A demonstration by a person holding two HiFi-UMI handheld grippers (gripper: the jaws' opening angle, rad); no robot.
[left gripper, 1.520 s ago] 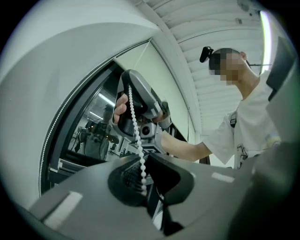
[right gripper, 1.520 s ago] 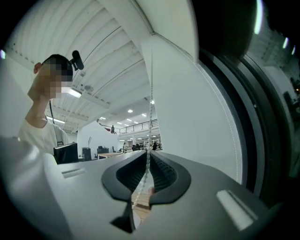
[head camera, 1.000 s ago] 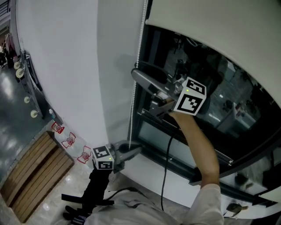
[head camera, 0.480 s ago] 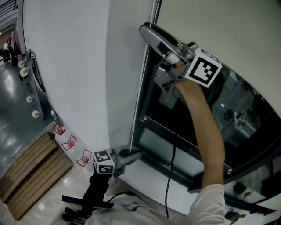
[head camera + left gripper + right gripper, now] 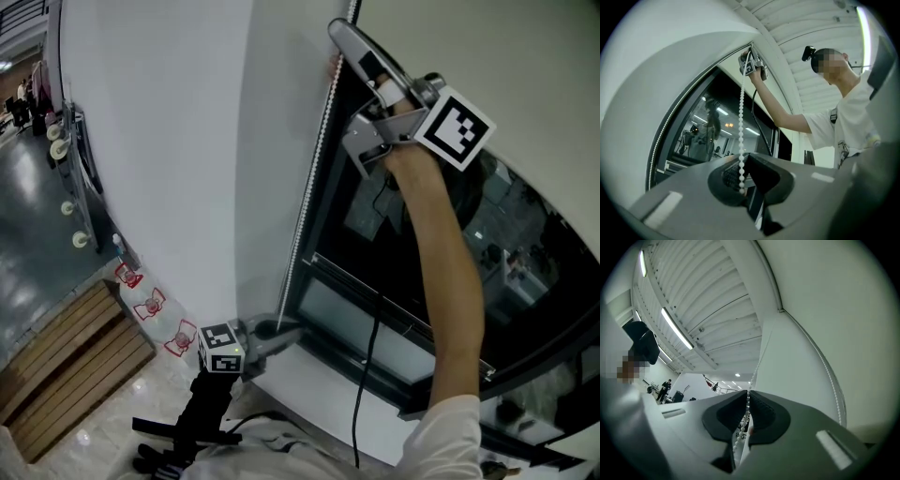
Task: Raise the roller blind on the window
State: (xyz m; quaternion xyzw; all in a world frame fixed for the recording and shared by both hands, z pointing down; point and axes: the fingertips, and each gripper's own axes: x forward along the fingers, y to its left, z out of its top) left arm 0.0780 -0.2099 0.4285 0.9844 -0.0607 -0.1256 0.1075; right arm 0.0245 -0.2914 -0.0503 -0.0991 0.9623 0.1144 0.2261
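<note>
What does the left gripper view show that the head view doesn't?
Only the left gripper view: the left gripper shut on the bead chain, and the ribbed ceiling. Only the head view: wooden slats and the left marker cube. Both: the dark window and the right gripper raised high at the chain. Its jaws have just been closing, with the chain between them.

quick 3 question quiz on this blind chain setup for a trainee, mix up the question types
1. True or false: the left gripper is shut on the bead chain.
2. Which grips the chain higher up? A) the left one B) the right gripper
3. Fill in: the chain hangs beside the dark ____.

Key:
1. True.
2. B. Its jaws have just been closing, with the chain between them.
3. window
</note>
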